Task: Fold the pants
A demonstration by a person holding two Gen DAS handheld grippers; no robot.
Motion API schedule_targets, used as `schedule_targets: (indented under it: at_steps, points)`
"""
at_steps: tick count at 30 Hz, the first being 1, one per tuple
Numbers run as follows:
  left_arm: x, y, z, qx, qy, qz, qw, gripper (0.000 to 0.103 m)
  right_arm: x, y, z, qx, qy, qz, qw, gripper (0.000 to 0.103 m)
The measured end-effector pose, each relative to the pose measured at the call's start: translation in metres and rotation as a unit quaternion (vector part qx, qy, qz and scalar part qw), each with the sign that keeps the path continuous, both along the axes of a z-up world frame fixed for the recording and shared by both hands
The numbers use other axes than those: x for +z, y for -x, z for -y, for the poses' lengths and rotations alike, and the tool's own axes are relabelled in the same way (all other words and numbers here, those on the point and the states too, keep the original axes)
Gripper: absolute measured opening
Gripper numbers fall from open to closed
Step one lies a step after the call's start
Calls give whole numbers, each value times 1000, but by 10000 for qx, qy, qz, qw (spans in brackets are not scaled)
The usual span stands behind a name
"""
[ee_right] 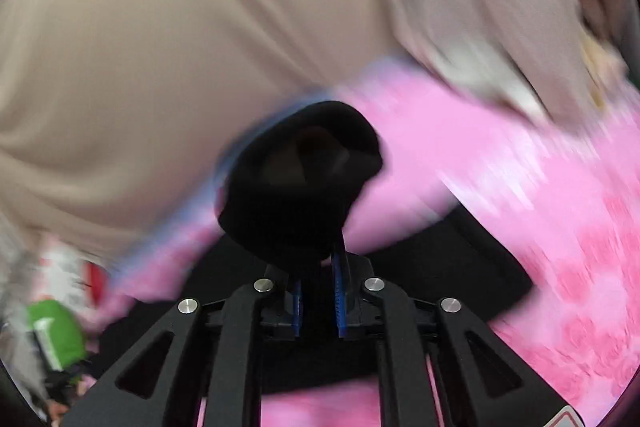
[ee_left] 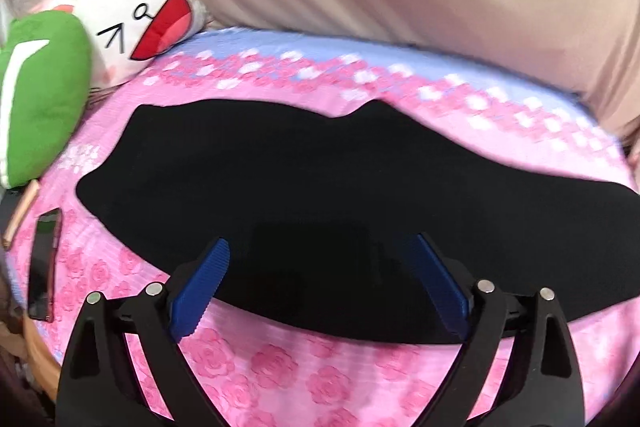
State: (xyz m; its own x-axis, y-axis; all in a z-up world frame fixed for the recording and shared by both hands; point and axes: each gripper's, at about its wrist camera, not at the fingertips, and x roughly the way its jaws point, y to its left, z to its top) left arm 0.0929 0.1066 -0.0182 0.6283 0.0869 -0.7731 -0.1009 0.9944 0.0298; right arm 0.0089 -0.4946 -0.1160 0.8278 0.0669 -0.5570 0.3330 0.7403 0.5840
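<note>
Jaws: left gripper spread wide, empty, poised over near edge of black pants; right gripper clenched on a raised pants end. Pants lie crosswise on pink bedspread, long axis left-right.

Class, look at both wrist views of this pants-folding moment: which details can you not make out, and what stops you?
- Right wrist view: motion blur smears the pink bedsheet; its pattern is unreadable.
- Right wrist view: the right gripper clamps bunched black pants; which part is unclear.
- Left wrist view: the open left gripper covers the pants' near edge.
</note>
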Motion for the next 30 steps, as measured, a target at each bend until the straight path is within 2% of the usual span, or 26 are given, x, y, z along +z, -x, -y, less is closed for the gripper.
schedule_targets:
  at_steps: [1, 2, 3, 4, 6, 7, 11, 12, 13, 14, 16, 18, 19, 20, 22, 23, 24, 25, 26, 28, 30]
  points:
    - [-9, -6, 1, 62, -108, -120, 9998, 90, -24, -6, 6, -31, -195, -443, 9988, 11]
    - [-14, -9, 0, 93, -141, -192, 9997, 90, -44, -4, 11, -34, -518, -537, 9972, 11]
    - [-20, -13, 1, 126, -179, -263, 9994, 90, -44, 3, 14, -31, -660, -317, 9973, 18]
    - [-24, -14, -1, 142, -208, -305, 9992, 90, -42, 6, 15, -47, -694, -319, 9971, 23]
    - [-29, -16, -2, 130, -193, -343, 9991, 90, -35, 14, 16, -227, -547, -312, 9978, 60]
    - [-32, -17, -3, 137, -178, -375, 9990, 90, -32, 15, 16, -250, -493, -256, 9981, 62]
    - [-41, -19, -6, 141, -124, -473, 9987, 90, -29, 2, 26, -173, -575, -166, 9981, 62]
    - [-42, -20, -7, 134, -109, -491, 9986, 90, -31, -6, 28, -102, -610, -179, 9979, 43]
    - [-44, -20, -8, 138, -117, -508, 9985, 90, -31, -9, 27, -54, -606, -214, 9979, 16]
    - [-45, -20, -9, 154, -139, -517, 9984, 90, -30, -16, 29, 7, -653, -215, 9976, 7]
    - [-44, -19, -15, 205, -172, -509, 9983, 90, -6, -6, 25, -59, -521, 152, 9985, 6]
    - [-42, -18, -23, 276, -191, -456, 9984, 91, 20, 15, 18, -284, 118, 425, 9986, 5]
    - [-44, -19, -29, 348, -196, -450, 9982, 92, 20, 19, 19, -376, 291, 389, 9981, 5]
    - [-46, -20, -33, 388, -185, -473, 9980, 92, 9, 14, 23, -441, 481, 34, 9979, 6]
    - [-54, -26, -42, 472, -110, -617, 9969, 92, -25, -1, 29, -451, 542, -855, 9938, 8]
    - [-56, -27, -45, 472, -40, -649, 9968, 92, -35, 3, 31, -500, 335, -815, 9949, 9]
    - [-56, -26, -46, 463, 7, -621, 9970, 92, -30, 10, 30, -601, 280, -692, 9954, 17]
    - [-55, -25, -46, 451, -4, -599, 9972, 92, -18, 21, 29, -881, 383, -560, 9938, 23]
    - [-53, -25, -46, 431, -22, -573, 9974, 92, -6, 28, 26, -1186, 605, -507, 9898, 34]
    - [-51, -25, -47, 408, -12, -524, 9978, 92, 20, 37, 12, -1541, 1175, -424, 9801, 36]
    - [-50, -29, -51, 417, 46, -491, 9979, 92, 48, 27, -15, -1059, 1373, -172, 9847, 36]
